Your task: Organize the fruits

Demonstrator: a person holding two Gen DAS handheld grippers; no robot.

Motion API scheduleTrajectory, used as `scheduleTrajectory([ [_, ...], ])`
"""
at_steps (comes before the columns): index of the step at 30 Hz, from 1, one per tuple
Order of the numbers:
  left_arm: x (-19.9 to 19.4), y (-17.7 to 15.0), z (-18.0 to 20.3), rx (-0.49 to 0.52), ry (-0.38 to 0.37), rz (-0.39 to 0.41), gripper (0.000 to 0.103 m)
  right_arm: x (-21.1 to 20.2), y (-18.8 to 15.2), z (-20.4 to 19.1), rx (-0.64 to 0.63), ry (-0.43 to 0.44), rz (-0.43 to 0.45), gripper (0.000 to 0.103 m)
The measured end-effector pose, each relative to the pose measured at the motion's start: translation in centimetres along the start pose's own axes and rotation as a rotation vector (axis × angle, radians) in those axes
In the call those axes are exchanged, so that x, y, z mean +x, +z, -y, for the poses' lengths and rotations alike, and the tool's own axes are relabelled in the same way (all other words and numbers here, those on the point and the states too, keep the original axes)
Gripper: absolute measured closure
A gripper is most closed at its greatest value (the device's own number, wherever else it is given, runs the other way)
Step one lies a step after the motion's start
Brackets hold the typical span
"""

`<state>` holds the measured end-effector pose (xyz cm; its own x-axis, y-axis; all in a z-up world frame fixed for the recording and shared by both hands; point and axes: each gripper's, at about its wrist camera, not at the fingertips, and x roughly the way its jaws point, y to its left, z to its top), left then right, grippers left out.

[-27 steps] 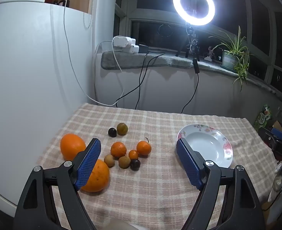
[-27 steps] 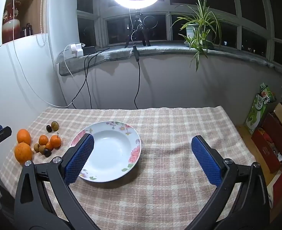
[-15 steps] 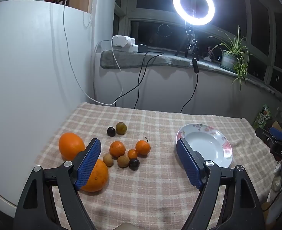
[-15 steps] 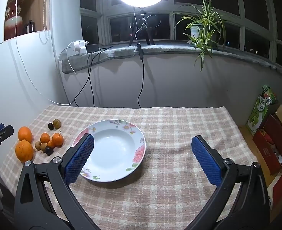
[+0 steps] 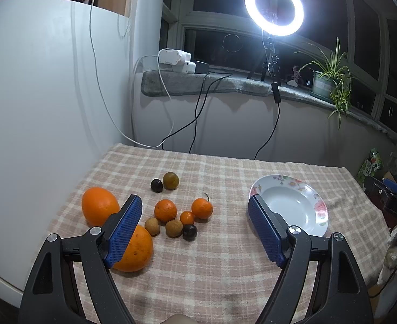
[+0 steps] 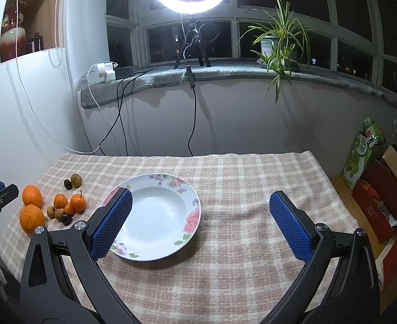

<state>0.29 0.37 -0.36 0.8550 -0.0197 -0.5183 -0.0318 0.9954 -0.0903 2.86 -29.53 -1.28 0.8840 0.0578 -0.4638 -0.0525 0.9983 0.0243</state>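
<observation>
Two sets of tongs hover over a checked tabletop (image 6: pixel 239 178) at night, lit by a ring light (image 5: pixel 274 6) on the windowsill. The left tongs (image 5: pixel 194 228) are spread wide and hold nothing; the fruit lies on the cloth beyond and between their blue pads (image 5: pixel 124 230). The right tongs (image 6: pixel 198 225) are likewise spread wide and empty, with the left pad in front of the near-left rim of a flowered plate (image 6: pixel 191 199).

The fruit sits in a loose cluster at the left end of the tabletop, well apart from the plate (image 5: pixel 321 210). Two large oranges lie nearest the left edge: the far orange (image 5: pixel 100 206) stands clear, slightly egg-shaped, its long axis running left to right in the left view; the near orange (image 5: pixel 137 251) is partly hidden behind the left pad. To their right lie three small tangerines (image 5: pixel 165 210), one of them with a short stem (image 5: pixel 206 196) that points up and away from the camera. Just in front of these sit two tan longans (image 5: pixel 152 226) and a dark plum (image 5: pixel 190 231), each touching or nearly touching its neighbour. Farther back, a second dark plum (image 5: pixel 156 185) and a brownish-green fruit (image 5: pixel 171 180) sit side by side, apart from the rest.

The plate rests upright, with no fruit in it. A spider plant (image 6: pixel 278 40) stands on the sill, and black and white cables (image 5: pixel 195 113) hang down the wall to the tabletop's far edge.
</observation>
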Motion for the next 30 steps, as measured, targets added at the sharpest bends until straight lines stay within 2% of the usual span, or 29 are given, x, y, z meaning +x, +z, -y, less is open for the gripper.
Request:
scheduleTrajectory([
  [30,0.40,-0.37,-0.14,-0.009,-0.011,-0.015,0.022,0.05,-0.08,-0.03,0.001,-0.025,-0.003,0.000],
])
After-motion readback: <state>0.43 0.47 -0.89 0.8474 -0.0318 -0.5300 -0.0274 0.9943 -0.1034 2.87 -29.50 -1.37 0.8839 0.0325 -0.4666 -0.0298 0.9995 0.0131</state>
